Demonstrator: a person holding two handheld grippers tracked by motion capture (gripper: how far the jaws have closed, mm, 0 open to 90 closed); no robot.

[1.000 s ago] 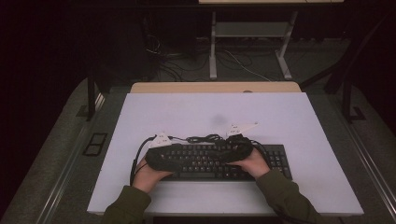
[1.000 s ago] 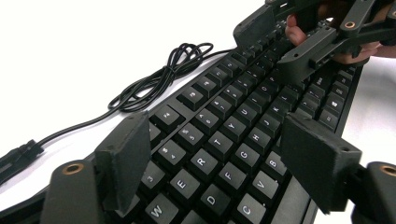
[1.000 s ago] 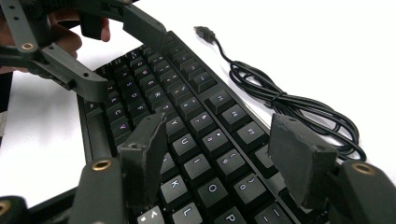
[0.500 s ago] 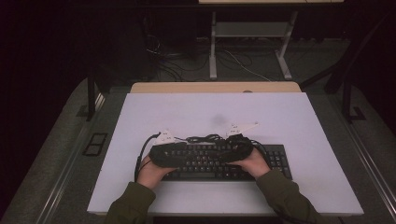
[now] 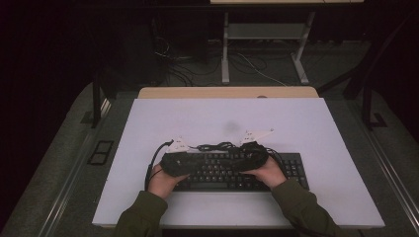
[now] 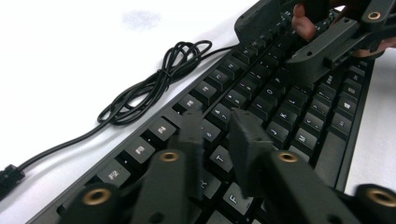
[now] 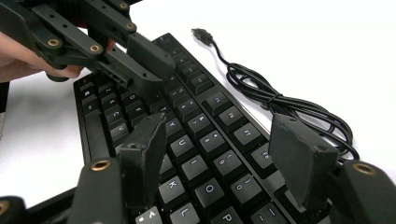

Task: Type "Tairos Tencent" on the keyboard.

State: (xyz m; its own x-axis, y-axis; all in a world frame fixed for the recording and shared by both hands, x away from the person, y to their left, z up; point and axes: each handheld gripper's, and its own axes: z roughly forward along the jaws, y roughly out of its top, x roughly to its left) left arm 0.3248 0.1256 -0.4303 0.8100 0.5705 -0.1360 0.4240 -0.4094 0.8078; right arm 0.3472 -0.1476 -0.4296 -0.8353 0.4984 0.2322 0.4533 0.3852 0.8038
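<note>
Work in hand: typing-style contact on a black, flat, rectangular plastic keyboard (image 5: pixel 232 170), lying flat in the lower centre of the high view on a white rectangular tabletop (image 5: pixel 207 118), long edge parallel to the near table edge.

Keyboard placement: set close to the person's side, judged so that both hand-held tools reach the keys from either end.

Left gripper (image 6: pixel 219 135): black two-jaw tool, poised low over the upper letter rows in the left gripper view; jaws just drawn nearly together, a narrow gap left, nothing between them; judged narrowed to form a single tip for pressing one key.

Right gripper (image 7: pixel 224 154): black two-jaw tool, jaws spread wide above the right-hand letter keys in the right gripper view, pinching nothing; judged parked in readiness.

Left hand (image 5: pixel 163 181): at lower left of the keyboard, carrying its tool inward.

Right hand (image 5: pixel 269 173): at lower right of the keyboard, mirrored.

Thin black keyboard cable (image 6: pixel 154 86): bundled in loose loops beyond the keyboard's far edge, plug lying free on the table; judged unconnected and kept clear of the keys.

Count: keyboards one; grippers two; hands two; cable bundles one; tables one.
</note>
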